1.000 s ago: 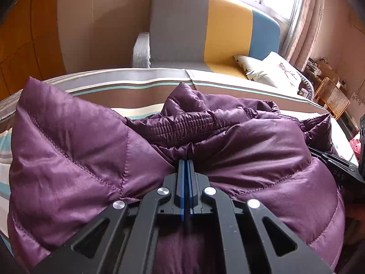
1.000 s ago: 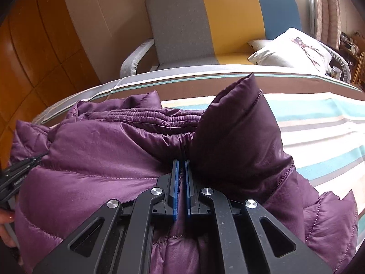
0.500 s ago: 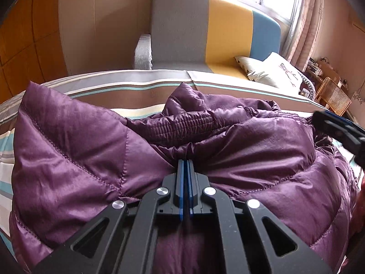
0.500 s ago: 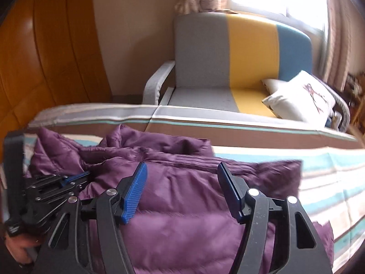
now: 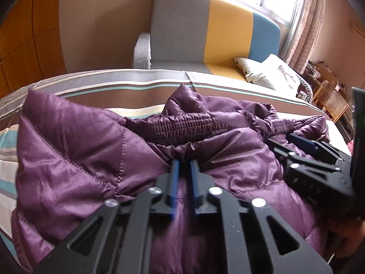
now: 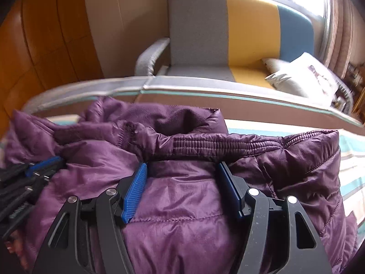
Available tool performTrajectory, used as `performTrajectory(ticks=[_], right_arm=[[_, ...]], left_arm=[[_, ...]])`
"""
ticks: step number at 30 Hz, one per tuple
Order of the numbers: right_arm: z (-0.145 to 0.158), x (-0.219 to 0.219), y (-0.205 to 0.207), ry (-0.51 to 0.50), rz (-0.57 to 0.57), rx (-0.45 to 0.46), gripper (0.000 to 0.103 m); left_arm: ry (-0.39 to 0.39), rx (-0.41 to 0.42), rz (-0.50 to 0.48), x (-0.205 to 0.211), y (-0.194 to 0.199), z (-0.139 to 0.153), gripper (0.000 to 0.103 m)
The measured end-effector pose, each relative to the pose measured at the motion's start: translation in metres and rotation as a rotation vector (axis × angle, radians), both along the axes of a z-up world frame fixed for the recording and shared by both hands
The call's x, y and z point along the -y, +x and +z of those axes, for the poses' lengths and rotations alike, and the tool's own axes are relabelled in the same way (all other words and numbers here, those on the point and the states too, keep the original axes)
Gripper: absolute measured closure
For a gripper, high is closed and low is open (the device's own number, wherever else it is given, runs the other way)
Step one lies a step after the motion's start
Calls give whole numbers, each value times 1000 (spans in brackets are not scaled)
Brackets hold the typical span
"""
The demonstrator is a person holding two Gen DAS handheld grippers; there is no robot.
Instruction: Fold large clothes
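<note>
My left gripper (image 5: 184, 163) has just cracked narrowly open, easing its pinch on the puffy purple quilted jacket (image 5: 95, 159) lying on the striped bedspread (image 5: 127, 86), while my right gripper (image 6: 182, 169), already wide and empty, has pulled back, so this fold looks laid.

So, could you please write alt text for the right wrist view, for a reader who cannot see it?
A purple quilted puffer jacket lies bunched on a striped bed cover, with the right tool open over it, its blue pads apart and gripping nothing. The left tool shows at the left edge on the jacket. Behind stands a grey, yellow and blue sofa with a white pillow.
</note>
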State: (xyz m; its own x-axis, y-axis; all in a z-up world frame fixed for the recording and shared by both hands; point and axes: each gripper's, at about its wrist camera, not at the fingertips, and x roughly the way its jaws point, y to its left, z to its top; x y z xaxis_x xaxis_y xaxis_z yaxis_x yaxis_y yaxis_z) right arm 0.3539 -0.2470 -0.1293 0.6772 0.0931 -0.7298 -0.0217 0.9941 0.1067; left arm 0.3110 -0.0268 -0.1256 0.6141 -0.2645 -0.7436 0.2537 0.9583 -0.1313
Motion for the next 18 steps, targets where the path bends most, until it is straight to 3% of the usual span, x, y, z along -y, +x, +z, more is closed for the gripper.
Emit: performTrajectory(ticks=[2,4,7,10,15,18], right_arm=[[10,12,-11,50,-11,38,39],[25,29,-26,80,-36,99,39],[34,50,-38,63,-69,125,39],[27,75,-37,25,-133,92,39],[-12,112,-30,73,-272,-21,39],[-26,120,-26,125,-293,-30,39]], left_arm=[[4,29,-4,0,-5,9,24],[33,113,20,-2,-16,24,20],[45,137,31,-5,-19,36,10],[58,152,96,-16,-18,43,3],[86,83,269,-48,0,27,2],[42,-7,297,-61,12,2,2]])
